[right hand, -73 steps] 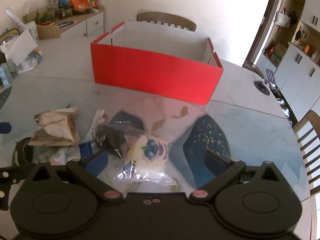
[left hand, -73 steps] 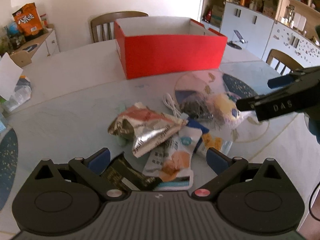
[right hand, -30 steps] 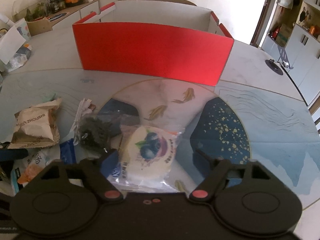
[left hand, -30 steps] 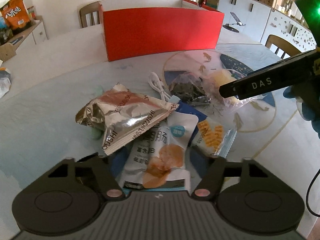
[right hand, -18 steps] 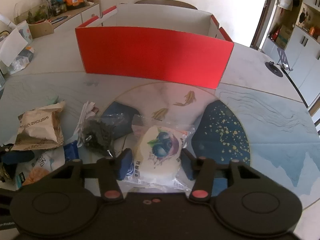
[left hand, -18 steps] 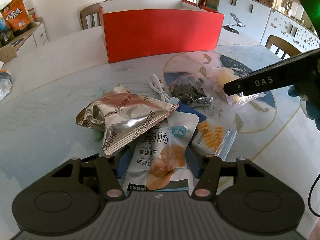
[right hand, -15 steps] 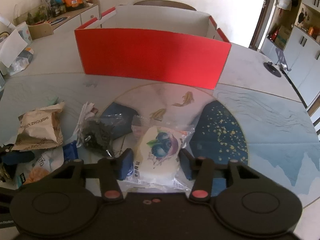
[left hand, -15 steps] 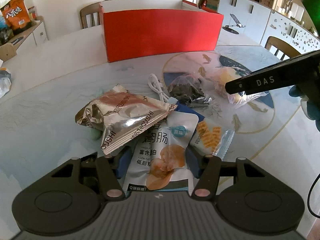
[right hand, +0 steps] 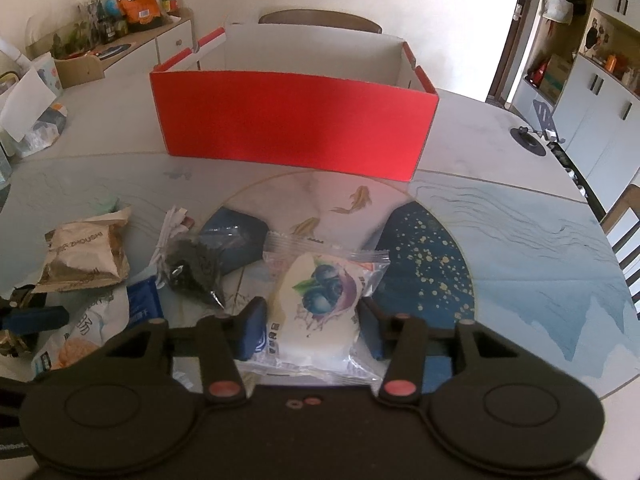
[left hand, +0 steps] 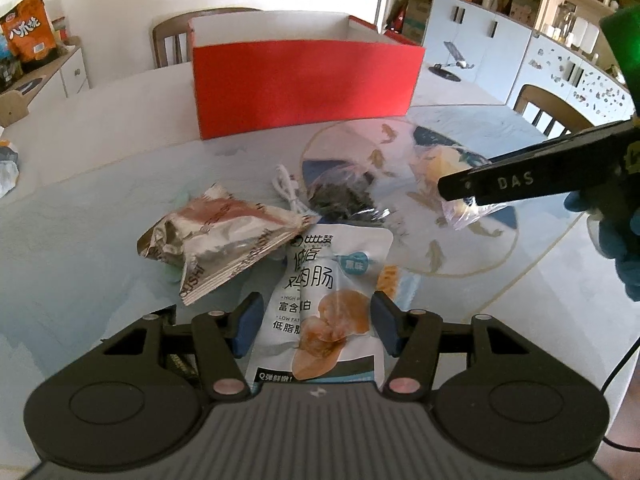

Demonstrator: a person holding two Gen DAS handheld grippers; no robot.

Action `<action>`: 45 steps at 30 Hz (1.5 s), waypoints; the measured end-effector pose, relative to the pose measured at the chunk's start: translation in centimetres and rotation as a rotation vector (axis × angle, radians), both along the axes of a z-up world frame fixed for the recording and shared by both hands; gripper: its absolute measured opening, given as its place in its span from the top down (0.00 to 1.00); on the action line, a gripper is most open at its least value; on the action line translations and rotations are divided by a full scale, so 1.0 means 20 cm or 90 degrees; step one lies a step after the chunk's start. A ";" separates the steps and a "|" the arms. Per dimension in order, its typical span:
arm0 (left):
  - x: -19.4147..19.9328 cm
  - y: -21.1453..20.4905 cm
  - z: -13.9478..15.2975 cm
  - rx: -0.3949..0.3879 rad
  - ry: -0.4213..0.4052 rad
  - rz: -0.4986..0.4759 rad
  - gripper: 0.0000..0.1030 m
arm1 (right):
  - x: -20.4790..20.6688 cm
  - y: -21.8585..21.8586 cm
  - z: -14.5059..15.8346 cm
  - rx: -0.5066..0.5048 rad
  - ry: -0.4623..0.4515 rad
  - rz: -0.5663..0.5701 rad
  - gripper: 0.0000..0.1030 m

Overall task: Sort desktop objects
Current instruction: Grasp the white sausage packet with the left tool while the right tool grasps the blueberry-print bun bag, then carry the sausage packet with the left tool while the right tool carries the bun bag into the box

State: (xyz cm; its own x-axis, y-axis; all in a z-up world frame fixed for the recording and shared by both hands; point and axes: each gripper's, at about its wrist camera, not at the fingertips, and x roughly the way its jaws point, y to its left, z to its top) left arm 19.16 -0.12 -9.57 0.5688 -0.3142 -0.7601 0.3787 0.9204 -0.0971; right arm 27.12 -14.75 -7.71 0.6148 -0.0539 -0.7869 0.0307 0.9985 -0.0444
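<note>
My left gripper (left hand: 318, 326) is shut on a white chicken-sausage pouch (left hand: 328, 300) and holds it lifted off the table. My right gripper (right hand: 310, 328) is shut on a clear-wrapped blueberry pastry (right hand: 318, 304) and holds it just above the table. The open red box (left hand: 304, 80) stands at the back of the table; it also shows in the right wrist view (right hand: 296, 128). A silver snack bag (left hand: 216, 240), a dark seaweed packet (left hand: 344, 196) and a white cable (left hand: 290, 194) lie on the table.
A blue packet (right hand: 144, 300) lies left of the right gripper. The round table has a glass top (right hand: 520, 248). Chairs (left hand: 176, 40) stand behind the box and at the right. A side cabinet (right hand: 120, 52) with an orange bag is at the far left.
Both grippers closed from open onto their packets. The left one has lifted the pouch toward the camera; the right one has raised the pastry slightly.
</note>
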 end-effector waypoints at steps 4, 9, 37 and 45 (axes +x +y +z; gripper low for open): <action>-0.02 -0.03 0.04 -0.007 -0.005 -0.002 0.44 | -0.03 0.00 0.03 -0.001 -0.008 -0.004 0.52; -0.03 -0.05 0.08 -0.012 -0.007 -0.006 0.44 | -0.06 -0.02 0.08 -0.004 -0.018 -0.007 0.52; 0.10 -0.11 0.45 -0.021 -0.071 0.057 0.44 | -0.09 -0.05 0.41 0.024 -0.077 0.045 0.52; 0.22 -0.16 0.56 -0.020 -0.088 0.091 0.44 | -0.03 -0.12 0.49 0.035 -0.091 0.053 0.52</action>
